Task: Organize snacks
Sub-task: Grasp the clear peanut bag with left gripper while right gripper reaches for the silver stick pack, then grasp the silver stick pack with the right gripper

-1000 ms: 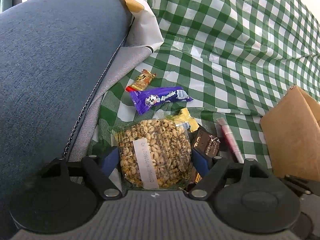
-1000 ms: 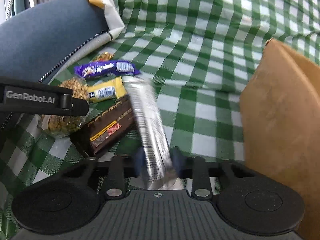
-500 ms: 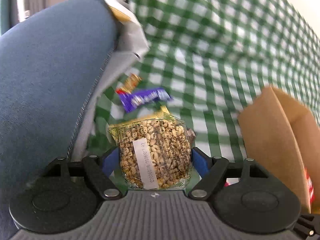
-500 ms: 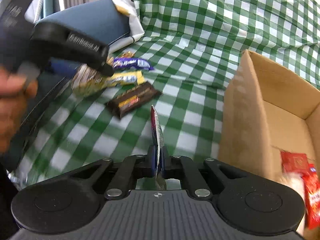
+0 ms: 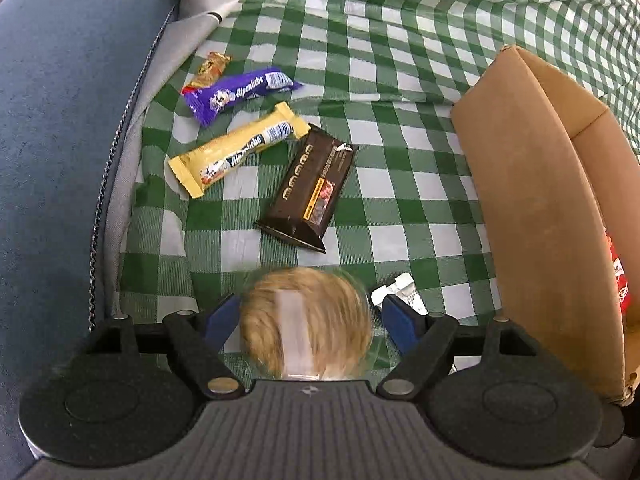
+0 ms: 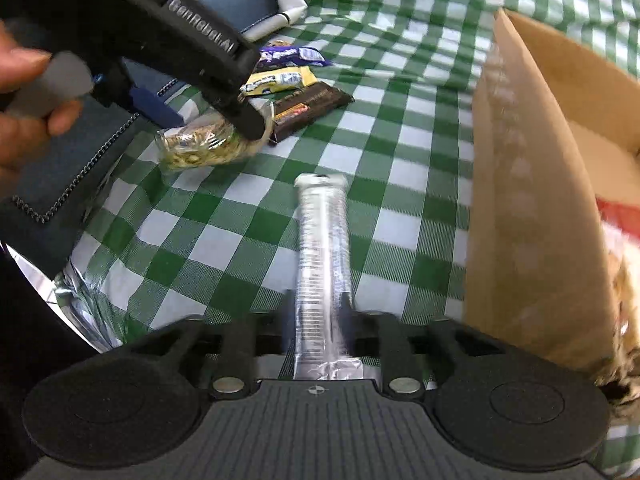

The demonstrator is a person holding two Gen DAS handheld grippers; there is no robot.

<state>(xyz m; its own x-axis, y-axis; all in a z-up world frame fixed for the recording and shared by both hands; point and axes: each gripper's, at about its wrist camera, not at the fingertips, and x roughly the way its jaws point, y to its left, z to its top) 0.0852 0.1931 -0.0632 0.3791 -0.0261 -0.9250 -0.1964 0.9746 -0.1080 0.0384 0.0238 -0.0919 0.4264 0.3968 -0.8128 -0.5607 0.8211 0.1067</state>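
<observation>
Gripped a clear bag of puffed cereal (image 5: 306, 332) in the wide-set jaws of the left gripper (image 5: 310, 314), blurred in the left wrist view and raised off the green-checked cloth (image 5: 400, 80) over the worktop. Saw the same bag from the right wrist view, pinched at the tip of that gripper, with a hand (image 6: 20, 100) wrapped round its handle. Found the right gripper (image 6: 318, 314) far narrower, jaws opening, with a silver-wrapped bar (image 6: 322, 240) lying flat between them, filling the gap, its edges against both fingers and its far end pointing out over the cloth. Had an open cardboard box (image 5: 540, 200) standing at the right of both grippers, a red packet (image 5: 618, 276) inside against its wall. Left four snacks lying on the cloth beyond the left gripper: a dark brown bar (image 5: 312, 188) nearest, a yellow bar (image 5: 236, 152) just beside its far end, a purple bar (image 5: 240, 94) past that, and a small gold-and-red sweet (image 5: 208, 70) touching the purple one. Bordered the cloth on the left with a blue cushion (image 5: 60, 120).
</observation>
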